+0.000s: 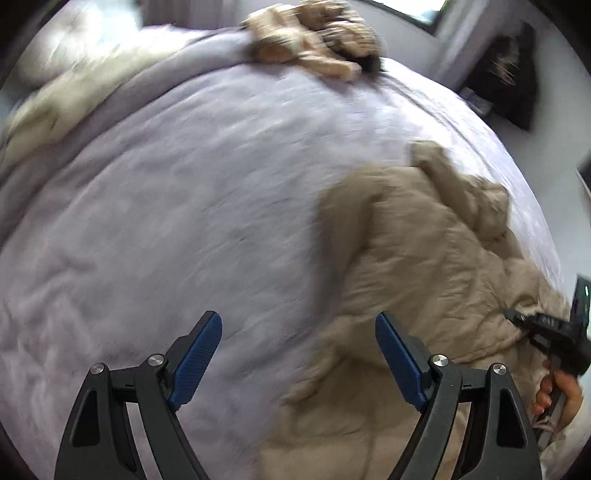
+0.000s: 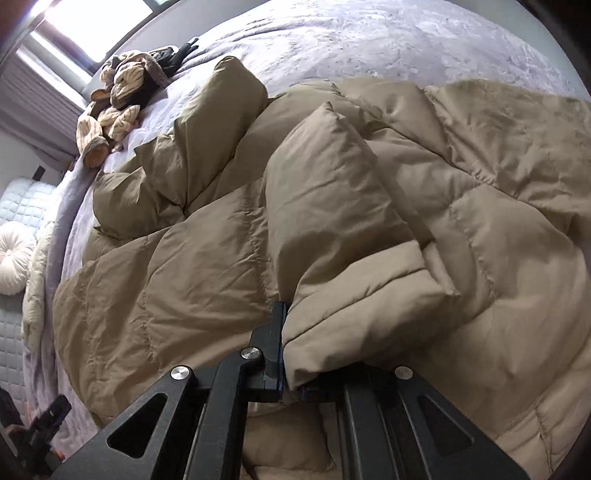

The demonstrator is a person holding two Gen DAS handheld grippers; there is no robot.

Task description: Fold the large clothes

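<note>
A large tan puffer jacket [image 2: 369, 206] lies crumpled on a lavender bed cover [image 2: 369, 40]. My right gripper [image 2: 291, 354] is shut on a folded edge of the jacket, which bulges up over its fingers. In the left wrist view the jacket [image 1: 424, 266] lies to the right on the bed cover [image 1: 166, 221]. My left gripper [image 1: 298, 354] is open and empty, hovering above the bed at the jacket's left edge. The right gripper [image 1: 546, 332] shows at the far right with the hand that holds it.
A heap of striped beige and dark clothes [image 2: 118, 99] sits at the far edge of the bed, also in the left wrist view [image 1: 314, 40]. A cream blanket [image 1: 48, 107] lies at the far left. A round cushion [image 2: 11, 258] lies beyond the bed. A window [image 2: 92, 22] is behind.
</note>
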